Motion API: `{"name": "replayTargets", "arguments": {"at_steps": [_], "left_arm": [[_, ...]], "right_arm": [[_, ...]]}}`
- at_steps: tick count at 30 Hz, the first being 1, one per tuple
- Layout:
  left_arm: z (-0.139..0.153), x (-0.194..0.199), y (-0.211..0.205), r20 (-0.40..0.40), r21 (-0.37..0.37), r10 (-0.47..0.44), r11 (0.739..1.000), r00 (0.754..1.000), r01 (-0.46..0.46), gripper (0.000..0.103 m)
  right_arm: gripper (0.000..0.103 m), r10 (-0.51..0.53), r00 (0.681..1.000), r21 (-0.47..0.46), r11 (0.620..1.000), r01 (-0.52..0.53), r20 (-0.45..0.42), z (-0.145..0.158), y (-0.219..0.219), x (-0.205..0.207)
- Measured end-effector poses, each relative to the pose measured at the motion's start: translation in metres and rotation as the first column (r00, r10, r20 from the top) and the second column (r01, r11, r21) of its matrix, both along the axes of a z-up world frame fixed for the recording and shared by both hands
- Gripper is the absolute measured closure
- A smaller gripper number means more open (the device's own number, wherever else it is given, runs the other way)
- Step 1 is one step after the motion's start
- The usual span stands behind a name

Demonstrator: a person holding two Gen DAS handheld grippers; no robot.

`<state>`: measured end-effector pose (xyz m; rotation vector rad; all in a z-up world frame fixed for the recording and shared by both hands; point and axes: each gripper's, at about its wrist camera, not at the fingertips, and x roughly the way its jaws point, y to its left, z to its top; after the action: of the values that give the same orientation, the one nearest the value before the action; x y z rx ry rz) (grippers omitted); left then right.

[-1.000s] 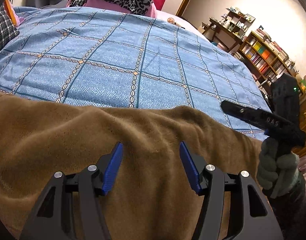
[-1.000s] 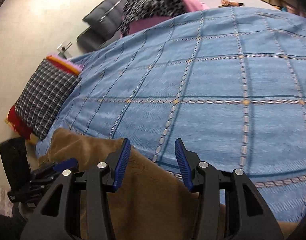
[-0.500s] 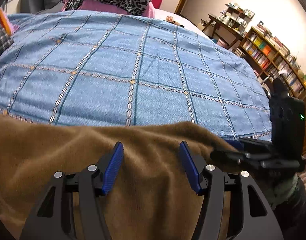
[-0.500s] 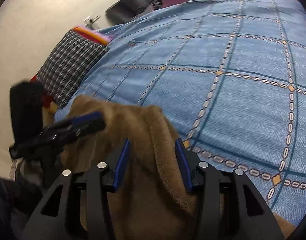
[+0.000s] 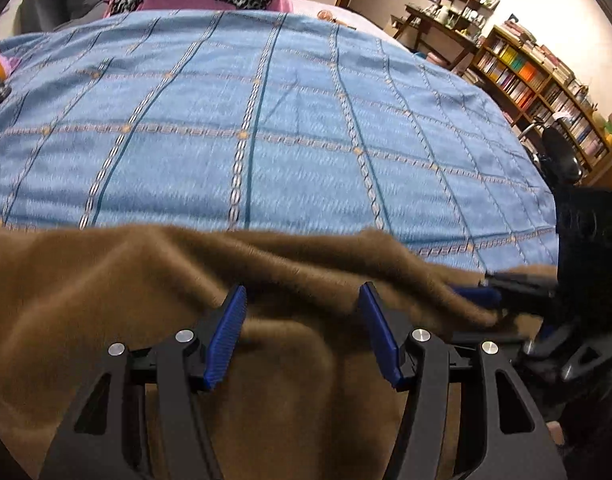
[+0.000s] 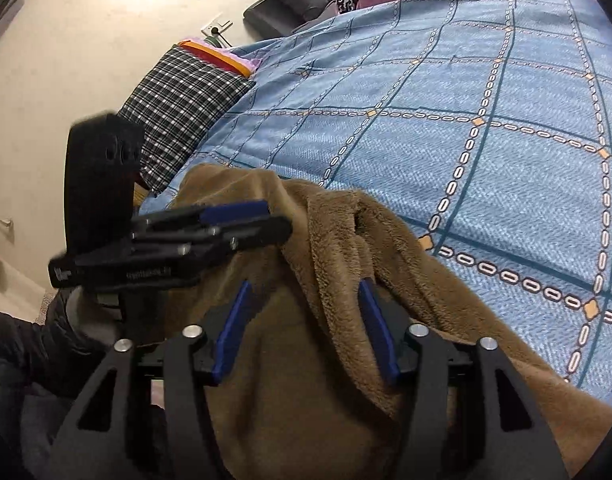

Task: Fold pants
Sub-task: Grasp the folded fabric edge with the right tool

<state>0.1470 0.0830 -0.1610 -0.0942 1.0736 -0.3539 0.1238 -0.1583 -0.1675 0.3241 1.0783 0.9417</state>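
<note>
Where the brown fleece pants (image 5: 106, 300) lie bunched along the near edge of the blue checked bedspread (image 5: 266, 120), both ends run out of frame — waistband and hems cannot be told apart. Jaws spread wide, the left gripper (image 5: 302, 332) hangs over a ridge of the cloth, gripping nothing. Likewise parted over a raised fold, the right gripper (image 6: 302, 328) may brush the pile — contact is hard to judge. Motion blur softens the bookshelf (image 5: 545, 80)
</note>
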Motion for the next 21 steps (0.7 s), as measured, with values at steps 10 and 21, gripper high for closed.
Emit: {"name": "replayTargets", "arguments": {"at_steps": [10, 21], "left_arm": [[-0.013, -0.018, 0.011, -0.013, -0.028, 0.023, 0.999, 1.0, -0.023, 0.044], [0.011, -0.014, 0.077, 0.055, -0.029, 0.185, 0.983, 0.981, -0.184, 0.044]], "right_arm": [[0.04, -0.003, 0.98, 0.083, 0.996, 0.02, -0.198, -0.018, 0.016, 0.047], [0.095, -0.137, 0.957, 0.047, 0.987, 0.154, -0.256, -0.023, 0.015, 0.086]]}}
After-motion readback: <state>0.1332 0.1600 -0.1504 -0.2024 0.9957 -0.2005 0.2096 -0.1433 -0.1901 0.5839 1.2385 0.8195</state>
